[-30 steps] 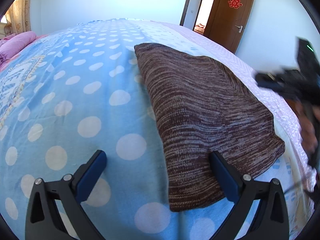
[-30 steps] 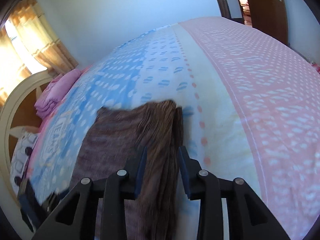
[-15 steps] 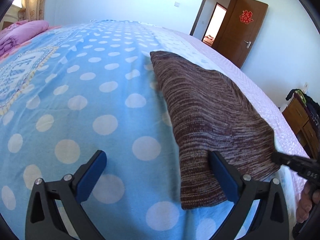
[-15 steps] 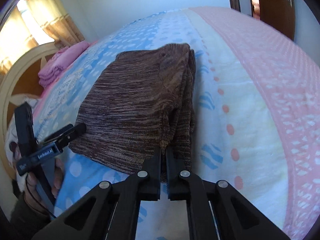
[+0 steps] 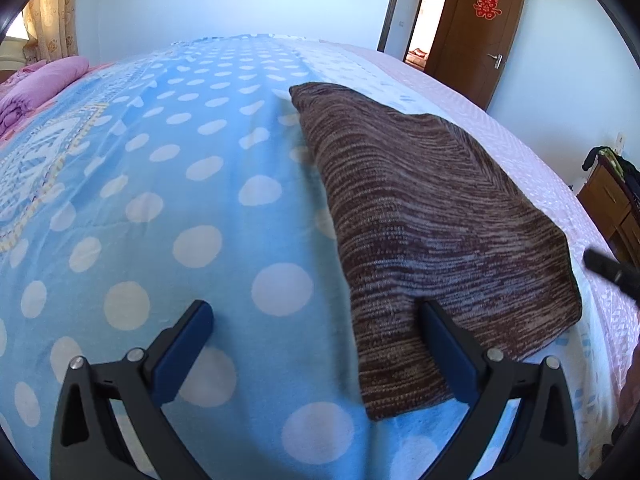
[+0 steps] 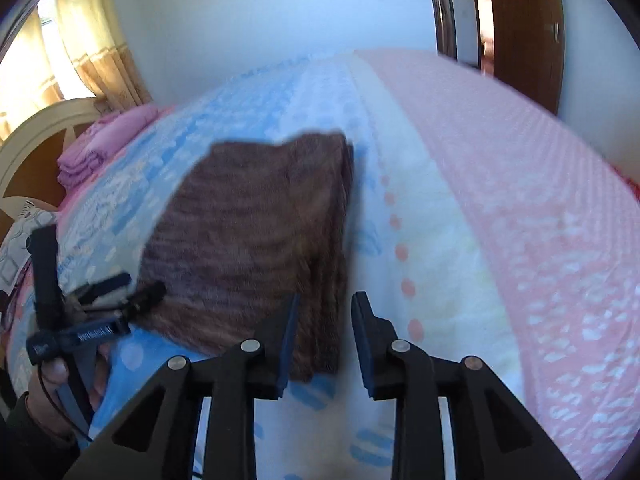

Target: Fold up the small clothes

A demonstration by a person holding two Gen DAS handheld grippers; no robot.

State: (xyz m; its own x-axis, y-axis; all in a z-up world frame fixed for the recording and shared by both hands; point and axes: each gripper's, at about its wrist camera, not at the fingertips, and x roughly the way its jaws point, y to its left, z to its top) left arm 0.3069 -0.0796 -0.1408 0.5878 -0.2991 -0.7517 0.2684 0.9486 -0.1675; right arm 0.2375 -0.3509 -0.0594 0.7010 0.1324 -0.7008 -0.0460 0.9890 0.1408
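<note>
Through my left wrist camera, my left claw (image 5: 316, 320) fills the bottom of the frame with its 2 blue-padded fingers (image 5: 184, 344) spread wide apart and nothing pinched between them. They hang over the blue bedspread (image 5: 168, 184) with its white dots. The folded brown knit garment (image 5: 432, 224) lies flat on the bed, running from the upper middle down to the lower right of the frame; its near corner reaches in front of my right-side finger, though I cannot tell if they touch. At the right edge, a dark tip of my other tool pokes in just beyond the garment's edge. A pink folded blanket (image 5: 36, 84) sits at the far left, and a brown door (image 5: 480, 28) stands open at the upper right.

Through my right wrist camera, the picture is blurred. My right claw (image 6: 324, 340) sits at the bottom centre, its jaws opening, with a narrow gap between them. The garment (image 6: 256, 232) lies in the centre-left of the frame, and its near right corner shows in that gap, but the pads are not pressing on it. My left claw (image 6: 132, 288), held in my hand (image 6: 52, 392), appears at the lower left beside the garment's left edge. The pink part of the bedspread (image 6: 540, 220) fills the right side.
</note>
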